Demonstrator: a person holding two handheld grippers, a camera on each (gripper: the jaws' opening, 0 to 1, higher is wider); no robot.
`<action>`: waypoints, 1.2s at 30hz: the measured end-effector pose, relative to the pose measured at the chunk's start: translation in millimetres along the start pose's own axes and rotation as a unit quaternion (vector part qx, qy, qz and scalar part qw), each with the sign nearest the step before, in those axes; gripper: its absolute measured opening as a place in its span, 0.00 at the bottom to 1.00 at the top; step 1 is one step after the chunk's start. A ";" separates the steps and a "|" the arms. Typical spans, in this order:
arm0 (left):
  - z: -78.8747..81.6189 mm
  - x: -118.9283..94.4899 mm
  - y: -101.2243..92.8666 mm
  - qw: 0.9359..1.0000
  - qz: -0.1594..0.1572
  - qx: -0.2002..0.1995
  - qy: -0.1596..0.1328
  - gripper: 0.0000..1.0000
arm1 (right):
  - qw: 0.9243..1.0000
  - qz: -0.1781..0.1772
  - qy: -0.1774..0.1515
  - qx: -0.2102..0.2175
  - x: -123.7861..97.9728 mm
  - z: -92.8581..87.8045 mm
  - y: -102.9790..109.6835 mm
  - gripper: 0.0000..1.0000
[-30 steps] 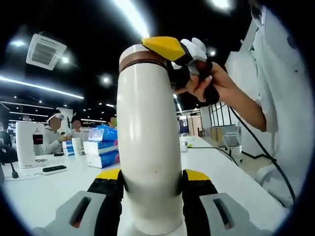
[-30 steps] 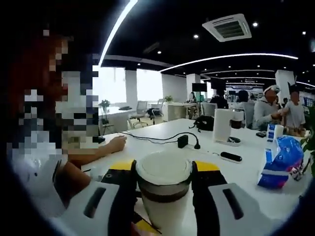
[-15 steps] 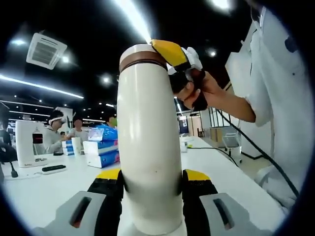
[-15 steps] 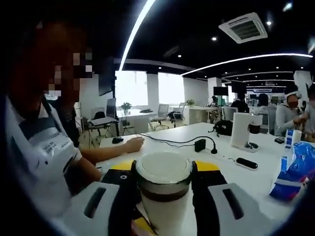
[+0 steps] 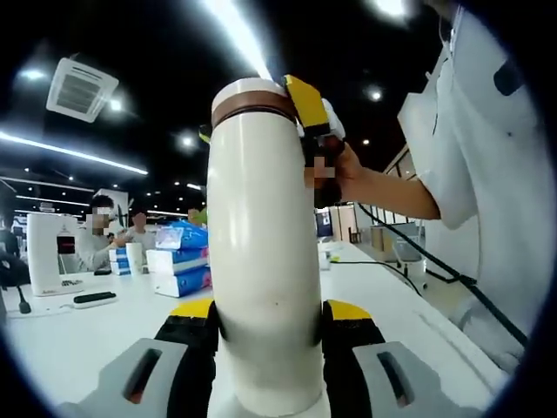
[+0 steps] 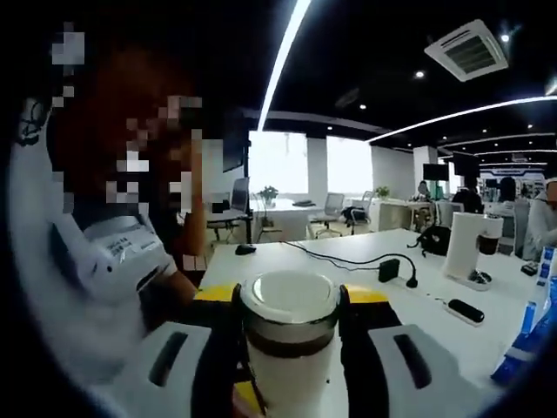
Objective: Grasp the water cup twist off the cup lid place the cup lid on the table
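— Where is the tall cream cylindrical water cup (image 5: pixel 261 252)?

— Upright above the white table (image 5: pixel 78 335), its lower body clamped between the jaws of the left gripper (image 5: pixel 268 335).

— And its cream lid with the brown band (image 6: pixel 289 305)?

— On top of the cup. The right gripper (image 6: pixel 290 335) has its jaws pressed against both sides of the lid; a hand (image 5: pixel 341 174) holds that gripper beside the cup's top.
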State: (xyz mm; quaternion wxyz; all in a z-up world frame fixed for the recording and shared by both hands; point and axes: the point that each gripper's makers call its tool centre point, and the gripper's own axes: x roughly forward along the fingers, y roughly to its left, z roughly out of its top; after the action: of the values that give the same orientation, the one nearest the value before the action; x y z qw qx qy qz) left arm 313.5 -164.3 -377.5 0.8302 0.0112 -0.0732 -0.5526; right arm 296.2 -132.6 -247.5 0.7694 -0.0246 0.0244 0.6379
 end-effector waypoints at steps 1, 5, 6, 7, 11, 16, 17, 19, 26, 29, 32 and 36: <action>-0.1 0.0 0.5 1.000 0.000 -0.001 0.000 0.48 | 1.000 0.001 -0.002 0.001 2.3 -0.3 2.0 0.46; -0.1 -0.1 0.4 1.000 0.001 -0.002 0.000 0.48 | 1.000 -0.011 -0.003 0.006 6.2 -1.2 5.5 0.48; -0.1 -0.3 -0.4 1.000 0.000 0.000 0.000 0.48 | 1.000 -0.023 0.003 0.009 6.9 -3.3 5.3 0.51; 0.0 -0.3 -0.6 1.000 0.000 0.002 0.000 0.48 | 0.999 -0.043 0.007 0.014 4.8 -4.5 -0.4 0.58; 0.0 -0.2 -1.1 1.000 0.000 0.004 0.000 0.48 | 0.994 -0.098 -0.003 0.054 -6.0 4.4 -5.7 0.70; -0.2 -0.3 -1.4 1.000 0.000 0.004 0.000 0.48 | 0.982 -0.181 -0.012 0.058 -20.8 17.7 -1.3 0.76; -0.2 -0.2 -1.4 1.000 0.000 0.004 0.000 0.48 | 0.981 -0.184 -0.012 0.056 -21.1 18.3 0.2 0.77; -0.3 -0.2 -1.4 1.000 0.000 0.004 0.000 0.48 | 0.968 -0.251 0.012 0.015 -30.1 15.9 2.8 0.76; -0.4 0.0 -1.8 1.000 0.002 0.005 0.001 0.48 | 0.945 -0.325 0.024 -0.031 -34.5 11.5 17.7 0.69; -0.5 0.2 -1.4 1.000 0.003 0.004 0.002 0.48 | 0.936 -0.350 0.014 -0.019 -36.4 8.8 24.7 0.71; -0.6 0.0 -1.6 1.000 0.003 0.004 0.002 0.48 | 0.931 -0.363 -0.016 -0.003 -34.6 11.9 28.2 0.73; -0.7 -0.1 -1.4 1.000 0.003 0.001 0.002 0.48 | 0.926 -0.365 -0.067 0.066 -36.1 16.3 24.4 0.70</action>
State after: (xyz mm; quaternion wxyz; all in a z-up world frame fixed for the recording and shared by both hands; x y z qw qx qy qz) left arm 312.3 -164.8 -378.3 0.8319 0.0134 -0.0720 -0.5501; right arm 265.6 -162.4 -228.9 0.9487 0.0621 0.0043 0.3099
